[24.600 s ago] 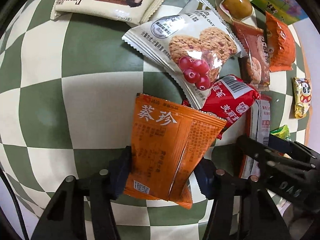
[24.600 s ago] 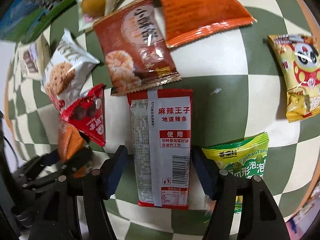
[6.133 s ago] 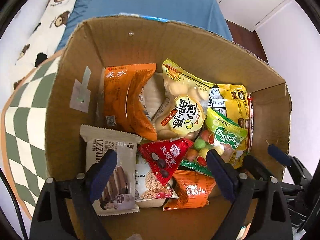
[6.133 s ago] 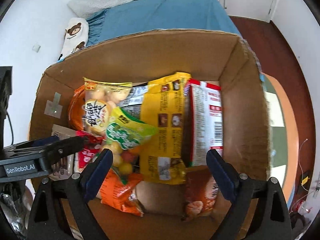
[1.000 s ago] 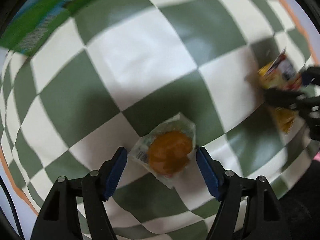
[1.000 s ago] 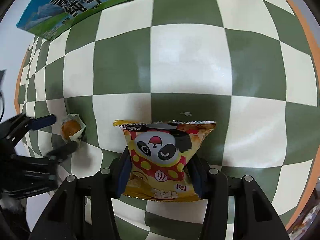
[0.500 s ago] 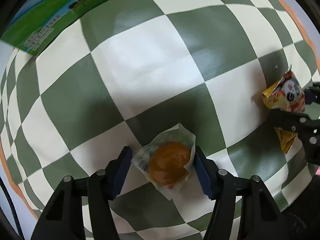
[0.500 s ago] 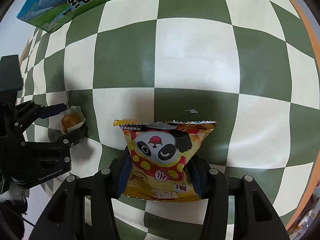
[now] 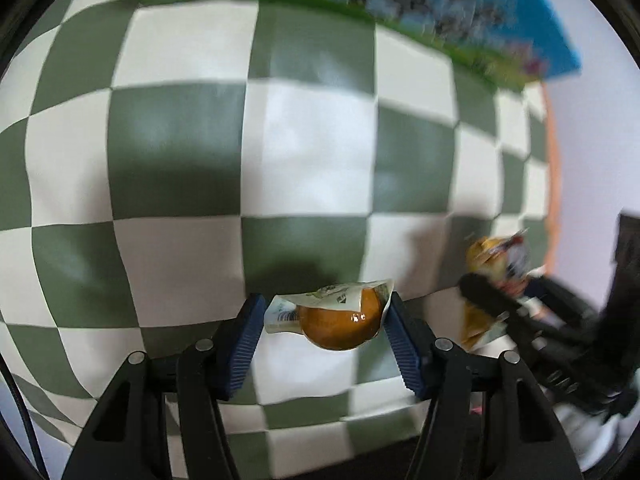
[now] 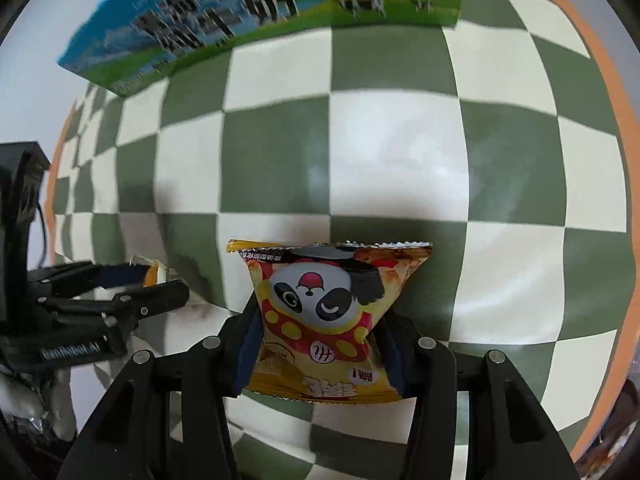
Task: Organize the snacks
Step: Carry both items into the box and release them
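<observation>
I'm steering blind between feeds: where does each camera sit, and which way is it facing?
Left wrist: on the left tongs, looking steeply down at the checkered cloth; its two fingers grip a wrapped egg; the right tongs show at right.
Right wrist: on the right tongs, looking steeply down; its fingers grip a panda packet; the left tongs show at left.
Shared: cloth, both tongs, both snacks, and the milk carton at the top edge.
</observation>
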A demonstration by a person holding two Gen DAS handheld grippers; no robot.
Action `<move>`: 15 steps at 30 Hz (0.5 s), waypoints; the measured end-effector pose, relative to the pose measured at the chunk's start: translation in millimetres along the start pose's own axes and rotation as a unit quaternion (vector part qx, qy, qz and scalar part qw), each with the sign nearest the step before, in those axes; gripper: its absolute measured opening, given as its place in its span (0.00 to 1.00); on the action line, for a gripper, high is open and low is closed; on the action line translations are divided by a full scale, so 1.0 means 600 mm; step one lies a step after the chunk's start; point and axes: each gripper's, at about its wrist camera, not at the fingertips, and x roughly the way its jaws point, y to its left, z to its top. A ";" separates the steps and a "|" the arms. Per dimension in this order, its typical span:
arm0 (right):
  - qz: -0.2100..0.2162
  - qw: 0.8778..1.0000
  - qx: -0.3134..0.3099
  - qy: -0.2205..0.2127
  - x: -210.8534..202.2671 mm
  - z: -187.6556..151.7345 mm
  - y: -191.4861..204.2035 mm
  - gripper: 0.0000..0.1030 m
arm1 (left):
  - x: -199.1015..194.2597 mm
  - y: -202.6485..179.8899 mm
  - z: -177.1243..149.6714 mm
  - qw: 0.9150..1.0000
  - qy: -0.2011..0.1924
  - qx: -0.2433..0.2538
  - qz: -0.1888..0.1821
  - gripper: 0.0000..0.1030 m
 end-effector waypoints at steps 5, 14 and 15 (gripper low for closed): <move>0.034 0.999 0.000 -0.029 -0.061 0.021 0.013 0.52 | -0.112 0.002 0.079 0.998 -0.045 -0.017 -0.047 0.56; 0.081 0.990 -0.017 -0.112 -0.223 0.137 0.045 0.52 | -0.260 -0.044 0.212 0.987 -0.127 0.005 -0.101 0.56; 0.081 0.989 -0.018 -0.120 -0.236 0.156 0.050 0.52 | -0.273 -0.045 0.229 0.986 -0.134 0.005 -0.101 0.56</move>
